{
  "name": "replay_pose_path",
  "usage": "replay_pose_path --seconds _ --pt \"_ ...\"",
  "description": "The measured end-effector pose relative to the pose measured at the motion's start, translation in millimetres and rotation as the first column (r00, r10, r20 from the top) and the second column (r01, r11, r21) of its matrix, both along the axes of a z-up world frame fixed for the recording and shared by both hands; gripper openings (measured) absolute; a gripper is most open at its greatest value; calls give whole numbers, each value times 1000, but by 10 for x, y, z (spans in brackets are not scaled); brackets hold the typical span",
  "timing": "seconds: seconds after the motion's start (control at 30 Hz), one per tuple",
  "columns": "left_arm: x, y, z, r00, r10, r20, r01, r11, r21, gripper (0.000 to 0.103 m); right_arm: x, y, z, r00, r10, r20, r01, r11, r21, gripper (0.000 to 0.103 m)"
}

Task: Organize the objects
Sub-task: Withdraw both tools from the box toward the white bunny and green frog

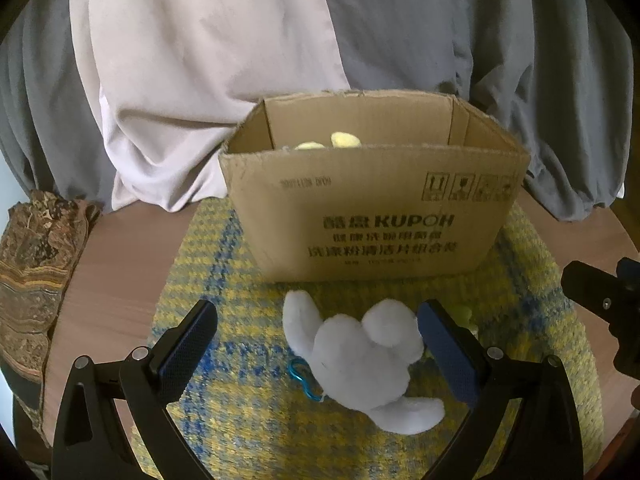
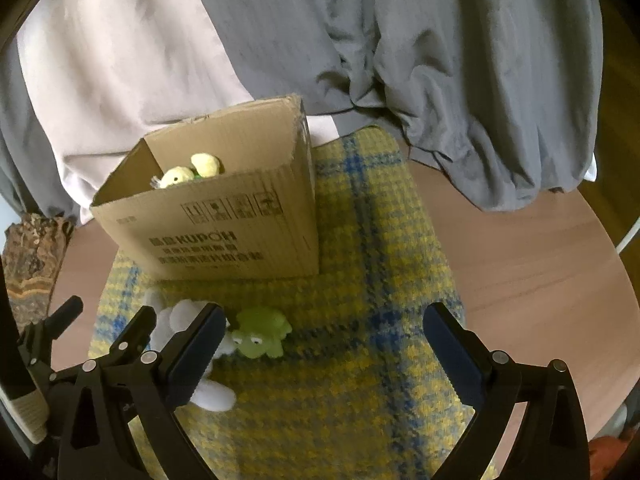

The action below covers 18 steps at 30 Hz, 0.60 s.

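A white plush toy (image 1: 360, 364) with a blue clip lies on the yellow-blue checked cloth (image 1: 240, 420), between the fingers of my open left gripper (image 1: 320, 320), against its right finger. An open cardboard box (image 1: 372, 216) stands behind it, with yellow plush toys (image 1: 344, 141) inside. In the right wrist view my right gripper (image 2: 324, 320) is open and empty over the cloth (image 2: 360, 380). A green frog plush (image 2: 260, 334) lies just right of its left finger, next to the white plush (image 2: 212, 394). The box (image 2: 224, 232) stands beyond, holding yellow plush toys (image 2: 192, 170).
The cloth lies on a round wooden table (image 2: 540, 272). Grey and pale fabric (image 1: 280, 40) hangs behind the box. A patterned brown cloth bundle (image 1: 36, 280) lies at the table's left edge. The right gripper's body (image 1: 608, 304) shows at the right of the left wrist view.
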<state>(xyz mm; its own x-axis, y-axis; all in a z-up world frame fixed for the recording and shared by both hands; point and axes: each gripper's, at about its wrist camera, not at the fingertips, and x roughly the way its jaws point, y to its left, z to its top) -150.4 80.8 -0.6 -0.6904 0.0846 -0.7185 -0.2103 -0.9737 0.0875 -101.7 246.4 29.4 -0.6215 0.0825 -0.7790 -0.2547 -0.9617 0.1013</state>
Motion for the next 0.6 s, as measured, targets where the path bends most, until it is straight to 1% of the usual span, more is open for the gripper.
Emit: replay_pose_path --seconds 0.37,0.6 --pt "62 57 -262 998 -31 50 31 1000 0 102 28 7 -212 999 -4 45 4 1000 10 100" --pt "61 70 -407 996 -42 81 42 999 -4 102 10 3 -287 998 -5 61 4 1000 15 100"
